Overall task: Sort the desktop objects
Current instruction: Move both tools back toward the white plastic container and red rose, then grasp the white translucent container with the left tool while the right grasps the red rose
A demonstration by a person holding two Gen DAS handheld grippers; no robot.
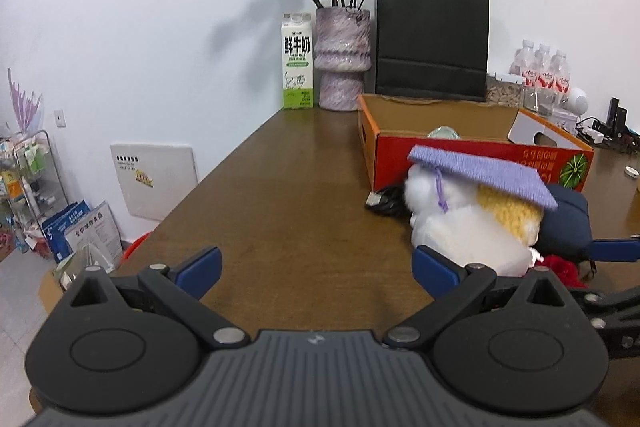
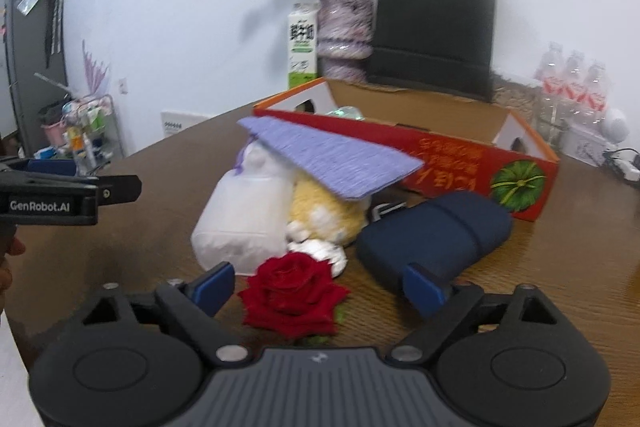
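Right gripper nearest: fingers spread wide, red rose lying between them on table, contact not clear. Navy pouch just behind right finger. Left gripper also spread, holding nothing, bare brown wood ahead, table's left edge close. Plush toy under purple knitted cap, face hidden. Black cable mostly hidden behind plush. Red cardboard box beyond, contents barely visible. Far edge: milk carton, vase, black paper bag. Right view blurred.
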